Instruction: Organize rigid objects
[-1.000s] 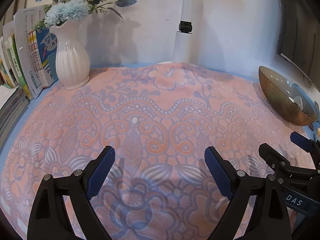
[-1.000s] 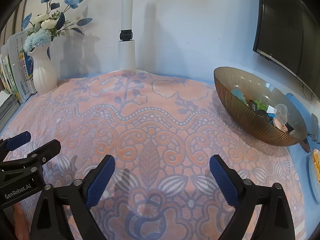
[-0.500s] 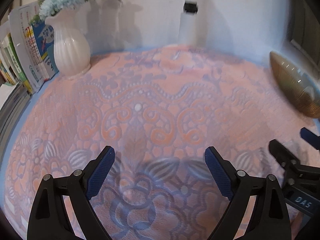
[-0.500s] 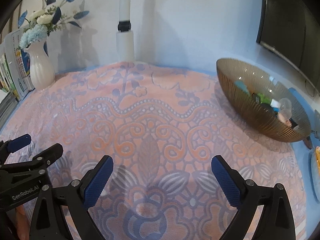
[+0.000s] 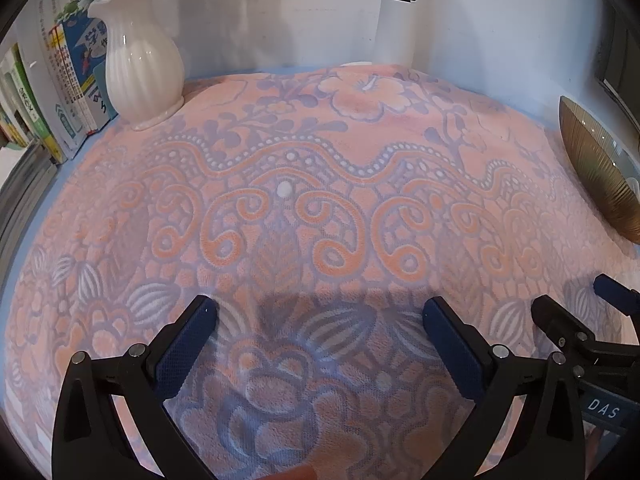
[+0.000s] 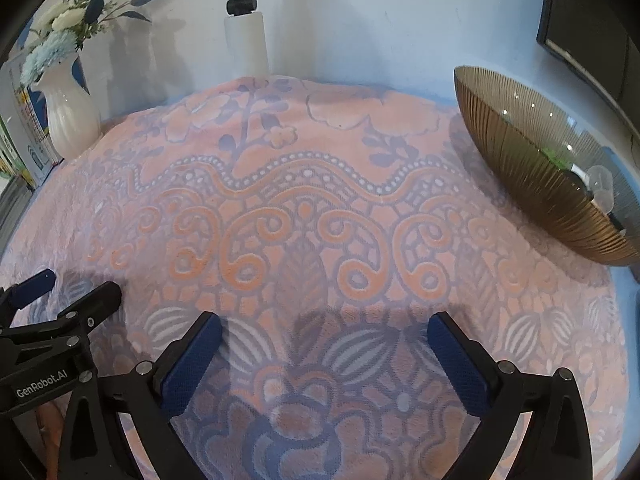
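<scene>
My left gripper (image 5: 320, 312) is open and empty, low over a pink and blue patterned cloth (image 5: 320, 200). My right gripper (image 6: 324, 324) is open and empty over the same cloth (image 6: 304, 208). A ribbed amber glass bowl (image 6: 532, 168) stands at the right and holds several small items, among them a clear bulb-like piece (image 6: 600, 184) and something green; most of its contents are hidden by the rim. The bowl's edge shows at the far right of the left wrist view (image 5: 600, 168). Each gripper sees the other beside it: the right one (image 5: 588, 340), the left one (image 6: 60, 316).
A white ribbed vase (image 5: 140, 60) with blue and white flowers stands at the back left, next to upright books (image 5: 60, 92). A white pole (image 6: 244, 24) rises at the back by the wall. A dark screen (image 6: 592, 20) hangs at the upper right.
Both grippers have dropped lower and moved forward over the cloth, staying open. The vase and bowl now look nearer and higher in the views.
</scene>
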Tool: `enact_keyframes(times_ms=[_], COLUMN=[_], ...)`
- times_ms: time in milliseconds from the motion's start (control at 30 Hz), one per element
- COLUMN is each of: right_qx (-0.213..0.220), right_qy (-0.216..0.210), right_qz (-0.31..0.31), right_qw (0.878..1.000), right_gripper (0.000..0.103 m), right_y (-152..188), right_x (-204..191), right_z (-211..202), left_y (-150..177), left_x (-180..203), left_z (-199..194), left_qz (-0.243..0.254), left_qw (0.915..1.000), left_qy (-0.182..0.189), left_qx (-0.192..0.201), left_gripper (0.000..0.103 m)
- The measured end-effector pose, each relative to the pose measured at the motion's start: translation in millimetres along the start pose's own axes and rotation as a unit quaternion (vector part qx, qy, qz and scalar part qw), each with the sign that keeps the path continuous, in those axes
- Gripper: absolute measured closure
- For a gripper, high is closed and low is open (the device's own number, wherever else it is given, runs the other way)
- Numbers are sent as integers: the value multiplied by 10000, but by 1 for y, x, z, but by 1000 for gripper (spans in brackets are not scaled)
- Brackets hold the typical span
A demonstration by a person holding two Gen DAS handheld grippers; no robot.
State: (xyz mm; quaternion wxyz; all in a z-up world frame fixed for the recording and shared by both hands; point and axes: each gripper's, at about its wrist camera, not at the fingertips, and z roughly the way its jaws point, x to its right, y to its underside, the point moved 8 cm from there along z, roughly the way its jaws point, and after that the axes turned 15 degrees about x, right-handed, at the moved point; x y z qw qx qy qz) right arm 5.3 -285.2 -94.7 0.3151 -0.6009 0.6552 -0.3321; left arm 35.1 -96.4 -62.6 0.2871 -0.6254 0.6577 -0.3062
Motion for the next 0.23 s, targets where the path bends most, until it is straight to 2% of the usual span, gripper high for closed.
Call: enact_keyframes(times_ms=[233], right_qx=[-4], right_qy=[-10], right_qz=[-14], right_qw=[10000], right_gripper=[0], right_y=[-1], right_x=[0], right_z=[0], left_y=[-3], left_x=[2], left_z=[2], left_qz=[1], left_qw=[10000], left_qy=[-6], left_qx=[12], left_gripper=[0])
